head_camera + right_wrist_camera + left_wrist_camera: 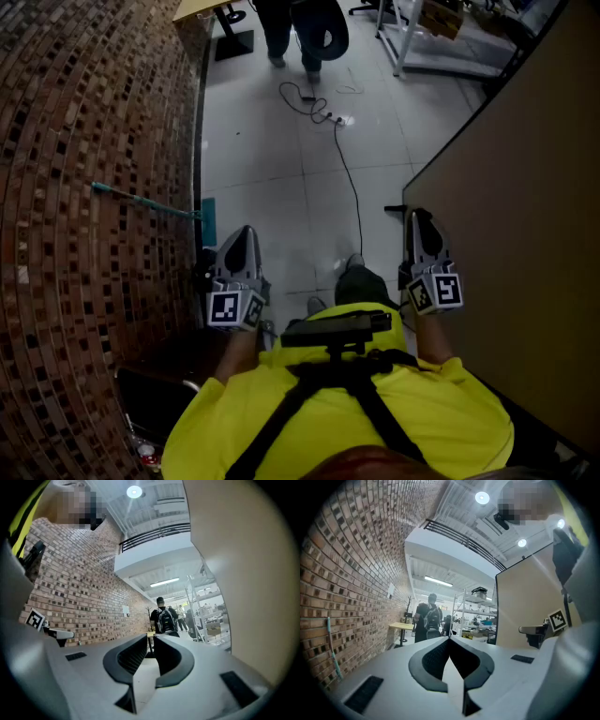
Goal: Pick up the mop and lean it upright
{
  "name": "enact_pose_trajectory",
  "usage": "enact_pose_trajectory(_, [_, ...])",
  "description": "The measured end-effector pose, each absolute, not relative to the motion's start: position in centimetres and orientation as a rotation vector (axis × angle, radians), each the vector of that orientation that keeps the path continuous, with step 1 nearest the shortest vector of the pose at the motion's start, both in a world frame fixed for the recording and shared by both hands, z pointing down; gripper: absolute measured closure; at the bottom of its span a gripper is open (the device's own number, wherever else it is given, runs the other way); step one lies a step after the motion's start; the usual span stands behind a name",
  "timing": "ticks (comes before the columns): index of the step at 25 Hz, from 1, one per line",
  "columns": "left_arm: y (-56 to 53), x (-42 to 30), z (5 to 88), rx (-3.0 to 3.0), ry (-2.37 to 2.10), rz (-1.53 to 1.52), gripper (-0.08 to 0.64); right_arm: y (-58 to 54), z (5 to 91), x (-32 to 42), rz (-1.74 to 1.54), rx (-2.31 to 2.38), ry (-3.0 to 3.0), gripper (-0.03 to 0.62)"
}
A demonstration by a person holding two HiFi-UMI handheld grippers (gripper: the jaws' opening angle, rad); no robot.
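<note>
The mop leans against the brick wall (84, 141), its teal handle (141, 201) slanting up the bricks and its teal head (208, 223) on the floor at the wall's foot. In the left gripper view the handle (333, 653) stands on the wall at far left. My left gripper (246, 231) (449, 638) is held just right of the mop head, apart from it, jaws shut and empty. My right gripper (419, 214) (151, 637) is beside the beige partition, its jaws a narrow gap apart with nothing between them.
A tall beige partition (525, 187) closes the right side. A black cable (354, 187) runs along the floor to a power strip (333, 119). People (300, 28) stand far ahead by a yellow table (202, 7) and a shelving rack (431, 37).
</note>
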State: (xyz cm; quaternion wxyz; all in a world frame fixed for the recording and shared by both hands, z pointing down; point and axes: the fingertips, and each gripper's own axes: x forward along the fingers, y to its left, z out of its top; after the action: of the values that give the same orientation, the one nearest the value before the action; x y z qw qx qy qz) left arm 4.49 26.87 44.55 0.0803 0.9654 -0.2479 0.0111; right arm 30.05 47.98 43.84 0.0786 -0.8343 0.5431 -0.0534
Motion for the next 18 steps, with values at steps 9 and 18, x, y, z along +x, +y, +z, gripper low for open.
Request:
enact_pose_trajectory(9, [19.9, 13.1, 45.2, 2.844, -0.848, -0.009, 0.536, 39.2, 45.3, 39.8, -0.199, -2.402, 1.772, 0.479])
enact_pose_trajectory(18, [14.9, 22.0, 44.0, 2.825, -0.977, -0.008, 0.449, 30.6, 46.5, 49.6, -0.244, -2.313, 1.997, 0.479])
